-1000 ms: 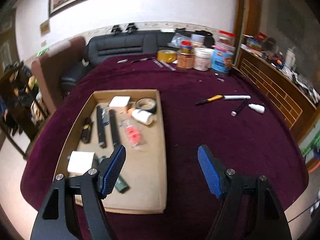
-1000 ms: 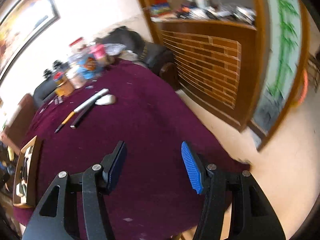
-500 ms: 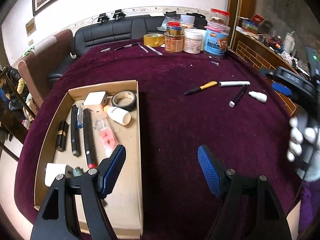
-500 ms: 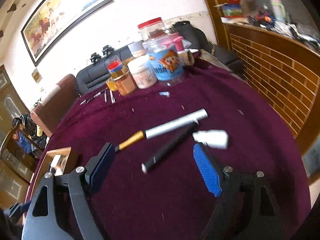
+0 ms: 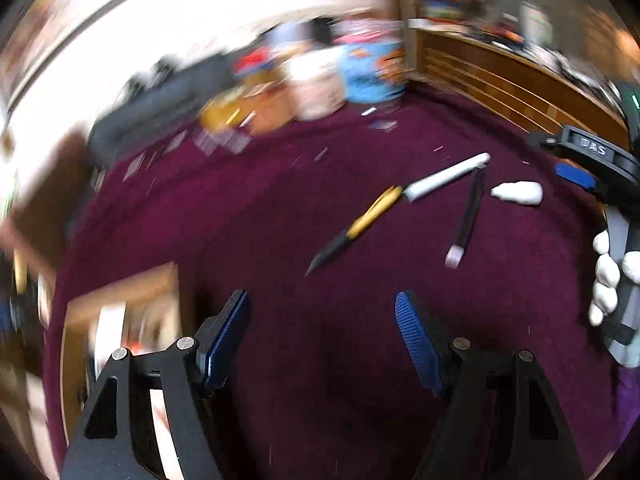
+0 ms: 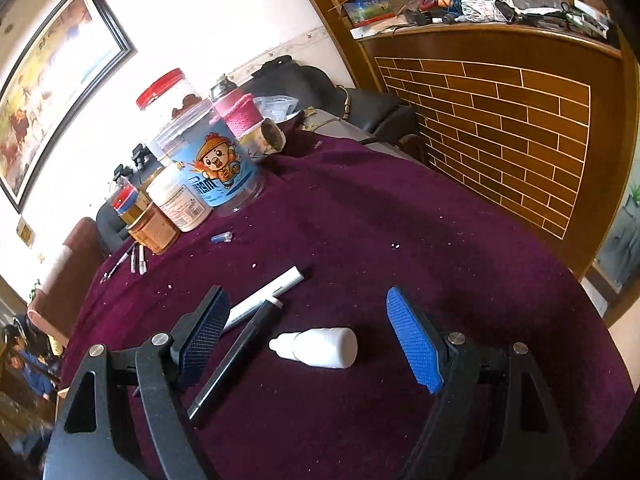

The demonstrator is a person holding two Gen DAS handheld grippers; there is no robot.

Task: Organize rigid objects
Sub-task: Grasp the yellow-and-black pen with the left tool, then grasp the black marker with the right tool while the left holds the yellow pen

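A small white bottle lies on its side on the maroon tablecloth, between the open fingers of my right gripper. A black pen and a white marker lie just to its left. The left wrist view is blurred: it shows the bottle, the black pen, the white marker and a yellow-black pen ahead of my open, empty left gripper. The cardboard box sits at lower left. The right gripper shows at the right edge.
Jars and tubs stand at the table's far side, with small pens beside them. A wooden brick-pattern counter runs along the right. A black sofa and a chair stand behind the table.
My right gripper has moved forward and down so the white bottle now lies between its fingers. My left gripper has swung right, away from the box and towards the pens.
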